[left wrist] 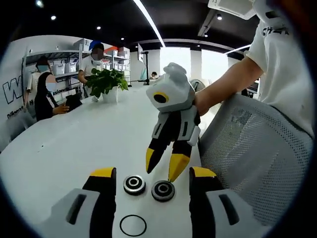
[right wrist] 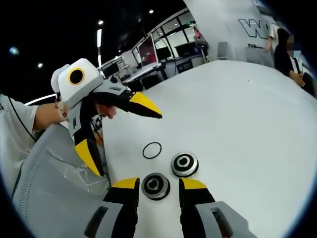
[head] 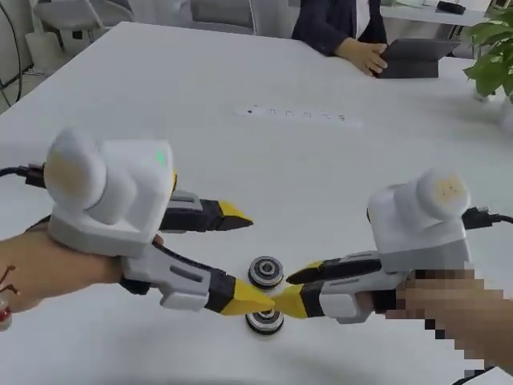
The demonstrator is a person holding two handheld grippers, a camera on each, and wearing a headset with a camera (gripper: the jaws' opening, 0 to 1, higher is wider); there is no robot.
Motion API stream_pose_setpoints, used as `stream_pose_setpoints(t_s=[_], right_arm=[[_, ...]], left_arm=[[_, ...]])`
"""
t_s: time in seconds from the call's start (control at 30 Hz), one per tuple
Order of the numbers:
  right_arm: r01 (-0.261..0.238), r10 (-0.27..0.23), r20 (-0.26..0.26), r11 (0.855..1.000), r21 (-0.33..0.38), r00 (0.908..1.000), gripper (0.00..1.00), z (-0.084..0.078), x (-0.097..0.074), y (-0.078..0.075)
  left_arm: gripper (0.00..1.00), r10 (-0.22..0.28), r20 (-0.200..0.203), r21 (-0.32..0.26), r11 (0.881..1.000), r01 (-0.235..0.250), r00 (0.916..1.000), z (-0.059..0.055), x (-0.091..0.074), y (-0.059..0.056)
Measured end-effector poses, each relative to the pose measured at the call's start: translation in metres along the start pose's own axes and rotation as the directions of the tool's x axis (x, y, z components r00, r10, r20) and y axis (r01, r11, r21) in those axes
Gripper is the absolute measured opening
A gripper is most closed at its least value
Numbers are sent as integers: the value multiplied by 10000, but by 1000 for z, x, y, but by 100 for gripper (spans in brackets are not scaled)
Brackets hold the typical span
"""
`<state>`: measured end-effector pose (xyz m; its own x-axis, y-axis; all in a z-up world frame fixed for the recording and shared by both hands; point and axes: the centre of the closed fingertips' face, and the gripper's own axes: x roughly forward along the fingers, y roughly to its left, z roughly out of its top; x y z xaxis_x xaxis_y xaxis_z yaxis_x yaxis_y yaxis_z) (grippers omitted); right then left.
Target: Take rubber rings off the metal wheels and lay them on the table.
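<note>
Head view, left tool (head: 244, 257) wide open and empty, right tool (head: 292, 290) partly open, two metal wheels (head: 265, 271) on white counter (head: 240, 160), left gripper view, rubber ring (left wrist: 133, 225) flat on counter just beside them, right gripper view, nearer wheel (right wrist: 155, 186) between right tool's parted jaws, contact unclear

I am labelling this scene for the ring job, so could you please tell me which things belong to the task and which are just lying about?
Belonging to the job: dark-rimmed metal wheel; silver-rimmed metal wheel; loose rubber ring; left gripper; right gripper.
Just lying about: potted plant; dark tablet; socket strip; mesh chair.
</note>
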<state>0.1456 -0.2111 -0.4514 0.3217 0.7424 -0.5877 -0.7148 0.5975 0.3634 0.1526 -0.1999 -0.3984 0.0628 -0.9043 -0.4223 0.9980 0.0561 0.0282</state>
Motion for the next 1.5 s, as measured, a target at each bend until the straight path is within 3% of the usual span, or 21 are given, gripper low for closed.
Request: stream_pose_setpoints(t_s=[0.23, 0.43, 0.77, 0.93, 1.0, 1.1, 1.5], right_arm=[[-93, 91, -63, 9997, -213, 9999, 30, -6, 3, 2], [-119, 103, -285, 9983, -564, 9995, 30, -16, 5, 4], [-92, -4, -794, 9927, -1205, 9968, 27, -30, 11, 5], [-122, 14, -736, 9890, -1476, 9973, 26, -29, 12, 6], [-50, -77, -709, 9842, -1769, 9975, 24, -29, 11, 4], [-82, -49, -693, 9823, -1869, 9976, 23, -29, 11, 5], [-181, -13, -816, 9717, -2356, 9967, 18, -32, 13, 4]], left_arm=[[50, -235, -388, 205, 9995, 243, 9990, -20, 8, -14], [43, -256, -736, 366, 9989, 283, 9970, -33, 13, -13], [30, -296, -775, 428, 9985, 330, 9965, -39, 19, -16], [23, -397, -719, 484, 9979, 432, 9966, -38, 25, -18], [22, -432, -784, 577, 9972, 478, 9960, -38, 26, -18], [16, -366, -1188, 798, 9957, 463, 9922, -46, 28, -16], [8, -531, -1300, 805, 9947, 639, 9901, -50, 31, -19]])
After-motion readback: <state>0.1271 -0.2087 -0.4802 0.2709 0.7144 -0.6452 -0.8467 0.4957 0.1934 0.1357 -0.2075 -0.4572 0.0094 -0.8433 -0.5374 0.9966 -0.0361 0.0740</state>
